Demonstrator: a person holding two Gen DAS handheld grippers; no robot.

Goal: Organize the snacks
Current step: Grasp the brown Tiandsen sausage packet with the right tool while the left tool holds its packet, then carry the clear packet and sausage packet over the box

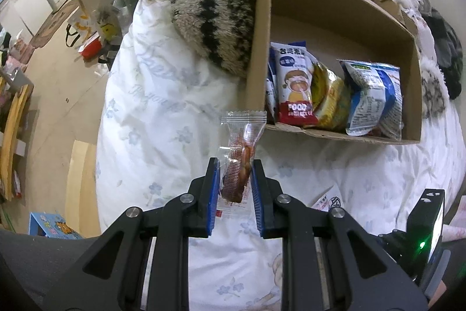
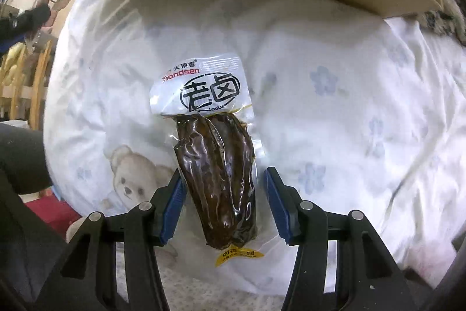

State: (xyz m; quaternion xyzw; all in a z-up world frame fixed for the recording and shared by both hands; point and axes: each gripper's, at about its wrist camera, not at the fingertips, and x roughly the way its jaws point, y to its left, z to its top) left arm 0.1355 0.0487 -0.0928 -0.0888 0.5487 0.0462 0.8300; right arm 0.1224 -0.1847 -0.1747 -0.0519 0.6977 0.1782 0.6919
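Open brown cardboard box (image 1: 335, 5) on our white floral quilt (image 1: 163, 95): three upright snack packets (image 1: 297, 89). Before it, our left gripper (image 1: 234, 174) clamps a clear-wrapped snack (image 1: 240, 162); our right gripper (image 2: 224, 191) straddles, jaws apart, a vacuum-sealed brown snack (image 2: 221, 174).

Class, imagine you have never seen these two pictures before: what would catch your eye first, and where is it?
Probably the dark braised snack in its vacuum pack, lying on the floral quilt between the right gripper's open jaws. Next, the clear-wrapped snack pinched in the left gripper, just before the cardboard box with bright packets lined up inside.
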